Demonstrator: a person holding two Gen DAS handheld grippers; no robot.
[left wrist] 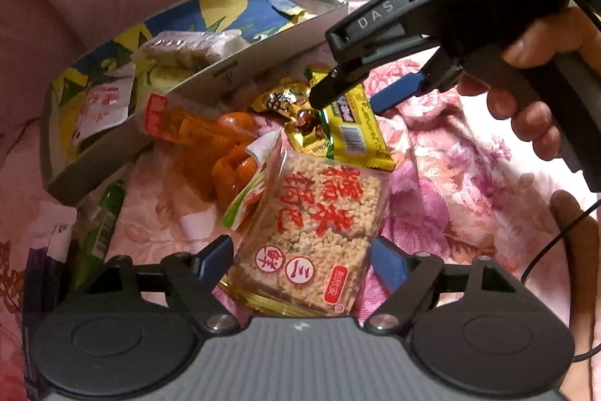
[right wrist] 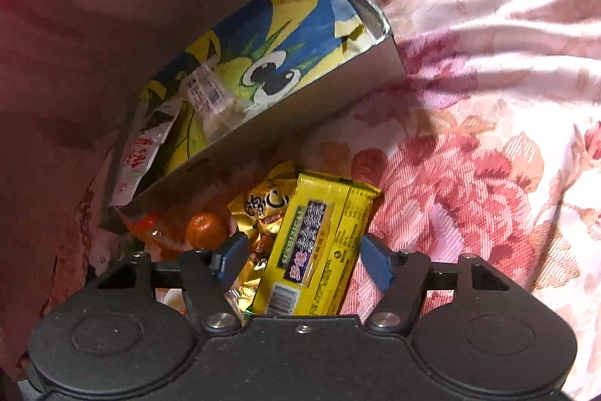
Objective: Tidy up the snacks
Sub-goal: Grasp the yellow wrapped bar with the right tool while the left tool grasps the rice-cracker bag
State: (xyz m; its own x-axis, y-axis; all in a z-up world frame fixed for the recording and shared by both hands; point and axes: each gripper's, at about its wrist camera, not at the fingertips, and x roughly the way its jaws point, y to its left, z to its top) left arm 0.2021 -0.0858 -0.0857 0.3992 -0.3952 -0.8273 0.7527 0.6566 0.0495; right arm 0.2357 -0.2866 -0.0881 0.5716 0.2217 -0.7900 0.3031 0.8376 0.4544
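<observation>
Yellow snack packet [right wrist: 323,243] is straddled by right gripper [right wrist: 302,256], pads apart, not pressing; rice-cracker pack [left wrist: 311,235] is framed by parted left gripper [left wrist: 300,260].

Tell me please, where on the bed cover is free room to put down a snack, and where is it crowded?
Free: the floral cover right of the yellow packet and beyond the box's open end. Crowded: the strip before the box wall, where the rice cracker pack, the gold wrapper, the orange snacks and the yellow packet overlap. Both grippers straddle packs there.
</observation>
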